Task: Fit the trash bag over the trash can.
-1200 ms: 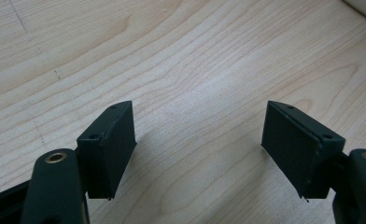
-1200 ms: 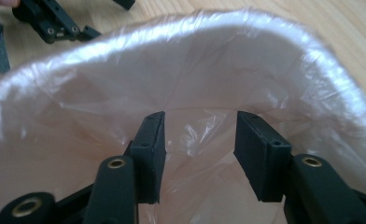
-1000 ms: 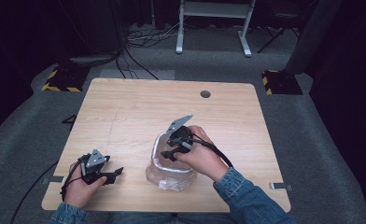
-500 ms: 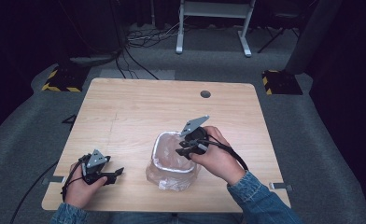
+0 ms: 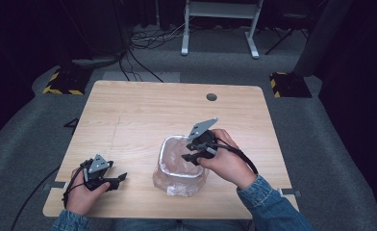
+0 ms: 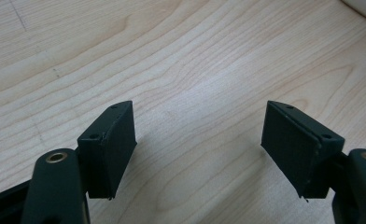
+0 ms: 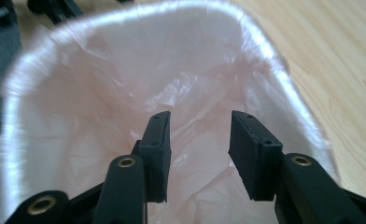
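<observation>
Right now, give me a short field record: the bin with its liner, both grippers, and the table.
container: small bin lined with a thin translucent pinkish plastic bag, near the table's front edge
right gripper: over the bin's mouth, jaws part open after just opening, nothing pinched between them
left gripper: low over bare wood, jaws wide, empty
surface: light wooden table

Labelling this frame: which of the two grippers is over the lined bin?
The right gripper, jaws apart with nothing between them, above the bin and its pink liner. The left gripper sits open over bare table, well aside.
</observation>
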{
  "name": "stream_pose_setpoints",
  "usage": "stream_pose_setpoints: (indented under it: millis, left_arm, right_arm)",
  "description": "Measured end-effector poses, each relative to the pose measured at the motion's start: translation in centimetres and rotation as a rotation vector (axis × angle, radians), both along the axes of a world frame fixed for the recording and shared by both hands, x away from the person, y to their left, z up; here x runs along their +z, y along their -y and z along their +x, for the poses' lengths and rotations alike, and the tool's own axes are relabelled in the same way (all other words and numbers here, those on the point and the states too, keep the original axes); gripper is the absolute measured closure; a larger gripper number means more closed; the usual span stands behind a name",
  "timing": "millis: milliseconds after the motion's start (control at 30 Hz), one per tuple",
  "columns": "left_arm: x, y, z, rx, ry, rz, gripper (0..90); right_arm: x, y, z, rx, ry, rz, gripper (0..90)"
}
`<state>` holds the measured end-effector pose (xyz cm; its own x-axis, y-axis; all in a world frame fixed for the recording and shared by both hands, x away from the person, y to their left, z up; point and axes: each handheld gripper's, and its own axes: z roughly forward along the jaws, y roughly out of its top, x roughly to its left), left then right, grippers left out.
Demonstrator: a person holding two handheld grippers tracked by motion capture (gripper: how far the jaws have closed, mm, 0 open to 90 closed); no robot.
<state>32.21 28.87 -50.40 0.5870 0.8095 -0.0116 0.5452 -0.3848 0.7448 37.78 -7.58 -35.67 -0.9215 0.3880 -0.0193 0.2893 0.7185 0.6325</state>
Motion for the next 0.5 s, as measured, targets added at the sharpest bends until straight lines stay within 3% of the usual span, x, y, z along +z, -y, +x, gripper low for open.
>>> stream_pose_setpoints:
  millis: [167,367,500]
  left_arm:
    - [0.0,-0.5,-0.6,0.021,-0.001,-0.007,26.1]
    - [0.2,-1.5,-1.0,0.054,0.008,0.004,26.1]
    - [0.3,-1.8,-1.0,0.068,0.003,0.002,26.5]
  right_arm:
    - [1.6,1.7,-0.9,-0.019,0.052,0.096,55.1]
    - [2.9,4.7,-1.0,-0.086,0.115,0.154,50.4]
    - [2.9,6.8,-0.6,-0.141,0.127,0.183,47.2]
